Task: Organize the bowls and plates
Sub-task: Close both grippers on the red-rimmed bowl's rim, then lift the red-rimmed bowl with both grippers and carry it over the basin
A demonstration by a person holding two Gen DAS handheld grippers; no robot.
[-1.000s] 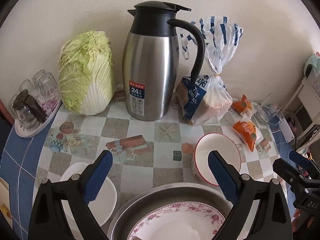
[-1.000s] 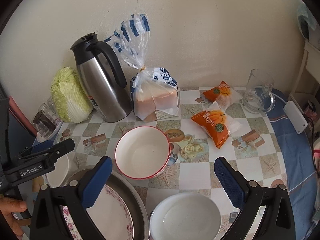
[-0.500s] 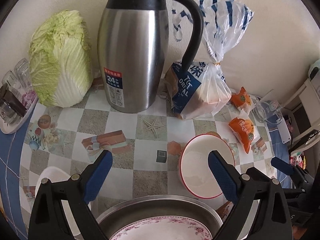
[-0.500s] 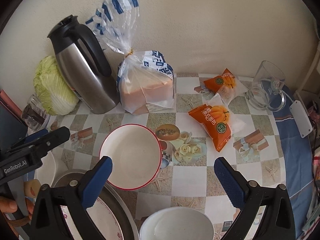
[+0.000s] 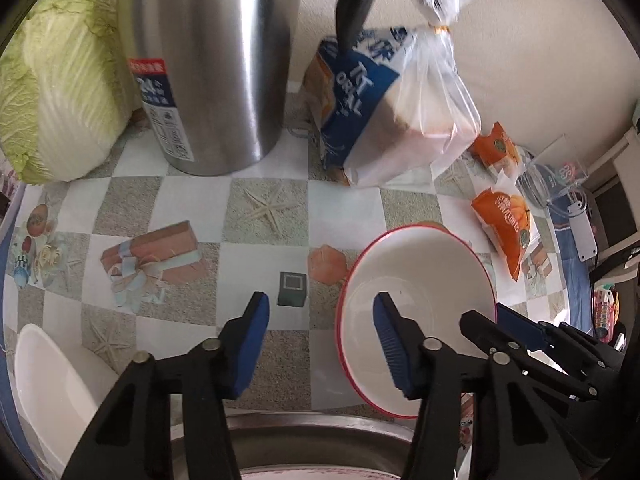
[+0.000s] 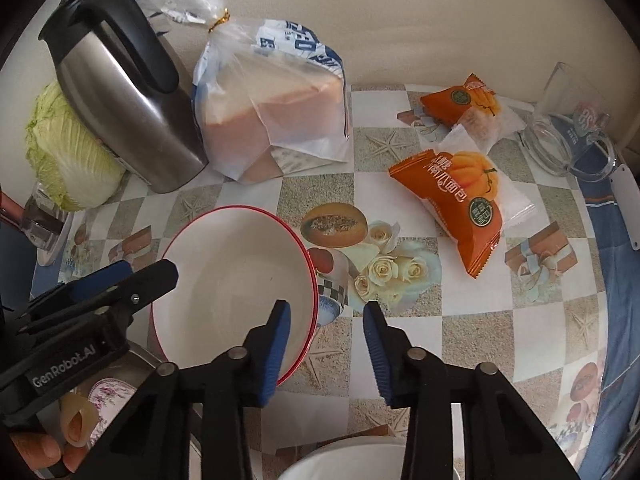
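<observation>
A white bowl with a red rim stands on the checked tablecloth; it also shows in the right wrist view. My left gripper is open and straddles the bowl's left rim, one finger inside. My right gripper is open and straddles its right rim, one finger inside. A steel basin with a floral plate lies just below. A plain white bowl sits at the bottom of the right wrist view. A white dish lies at lower left.
A steel thermos jug, a cabbage and a bagged bread loaf stand at the back by the wall. Two orange snack packs and a glass mug lie right. Glasses on a tray sit far left.
Both grippers moved forward and down to the red-rimmed bowl and narrowed their jaws; each now has one finger inside the rim.
</observation>
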